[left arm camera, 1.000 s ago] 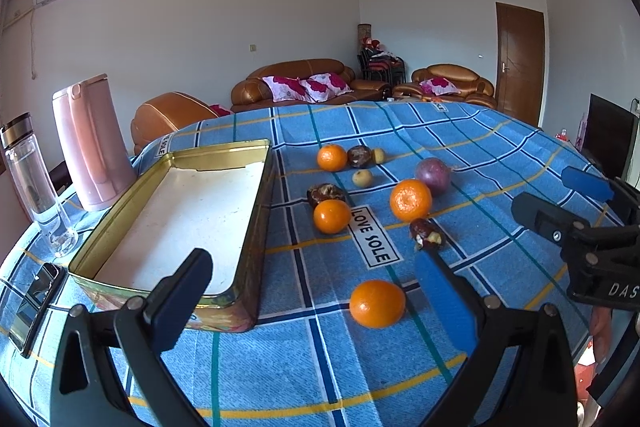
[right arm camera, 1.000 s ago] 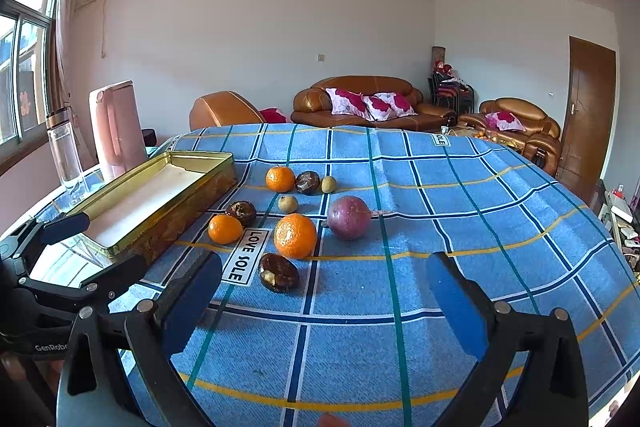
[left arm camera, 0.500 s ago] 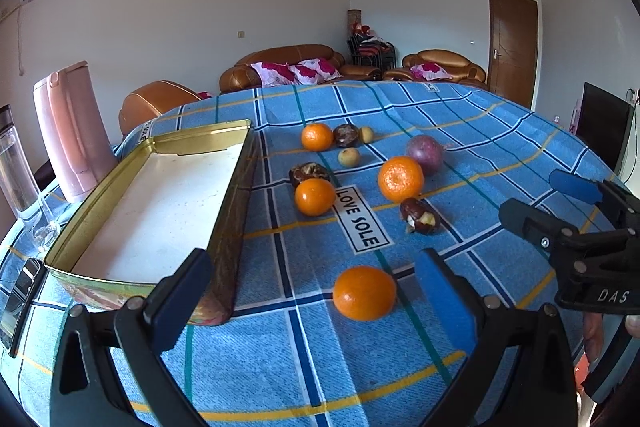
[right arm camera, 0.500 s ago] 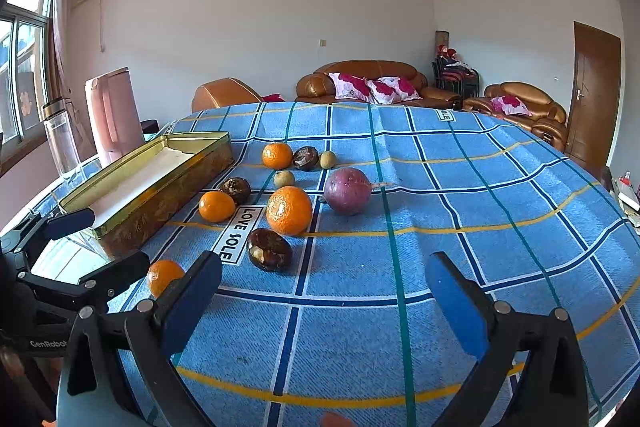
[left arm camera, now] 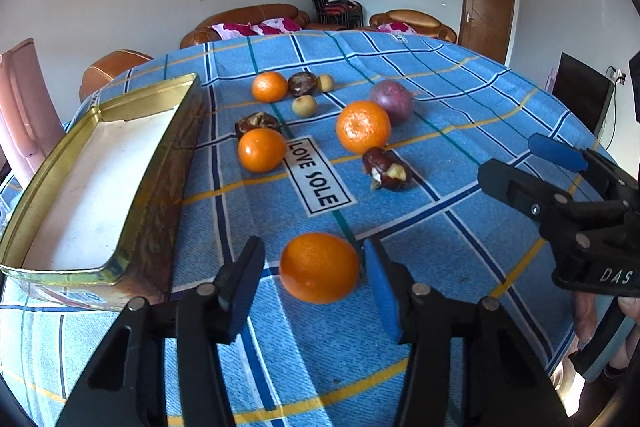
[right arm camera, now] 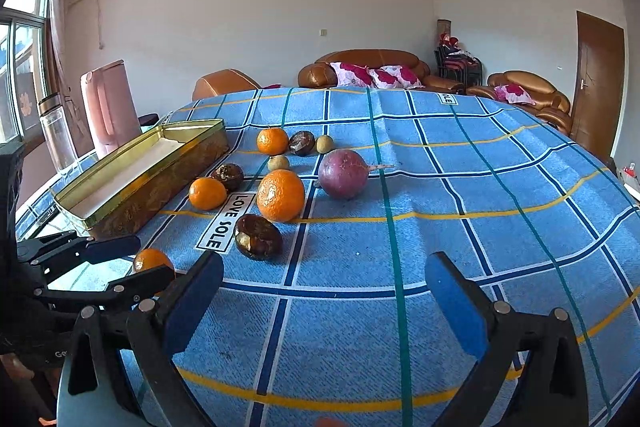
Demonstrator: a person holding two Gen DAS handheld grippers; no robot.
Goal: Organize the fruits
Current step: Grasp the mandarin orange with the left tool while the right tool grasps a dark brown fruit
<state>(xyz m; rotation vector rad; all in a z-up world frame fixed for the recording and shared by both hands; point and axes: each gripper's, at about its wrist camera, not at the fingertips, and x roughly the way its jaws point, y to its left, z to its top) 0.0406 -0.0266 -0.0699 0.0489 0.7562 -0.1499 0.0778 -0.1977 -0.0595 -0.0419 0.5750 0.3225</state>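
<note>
A near orange [left arm camera: 319, 267] lies on the blue checked tablecloth, between the fingers of my left gripper [left arm camera: 313, 245]. Its jaws are closing; the right pad is at the fruit's side and a thin gap shows on the left. The gold tin [left arm camera: 176, 155] stands open just to the left. Farther off lie three more oranges [left arm camera: 363, 126], a purple fruit [left arm camera: 391, 101], three dark brown fruits [left arm camera: 387, 169] and two small yellowish ones [left arm camera: 304, 105]. My right gripper [right arm camera: 324, 295] hovers open over bare cloth, with nothing between its fingers; it also shows as the right gripper [left arm camera: 512, 157] at the left view's edge.
A pink kettle [right arm camera: 106, 107] and a glass bottle [right arm camera: 58, 131] stand beyond the tin at the table's left edge. A "LOVE SOLE" label [left arm camera: 316, 173] is sewn on the cloth. Brown sofas [right arm camera: 368, 69] sit behind the table. A hand [left arm camera: 592, 311] holds the right gripper.
My left gripper came forward and down to the near orange, and its jaws narrowed from wide open to either side of it. The right gripper sank a little.
</note>
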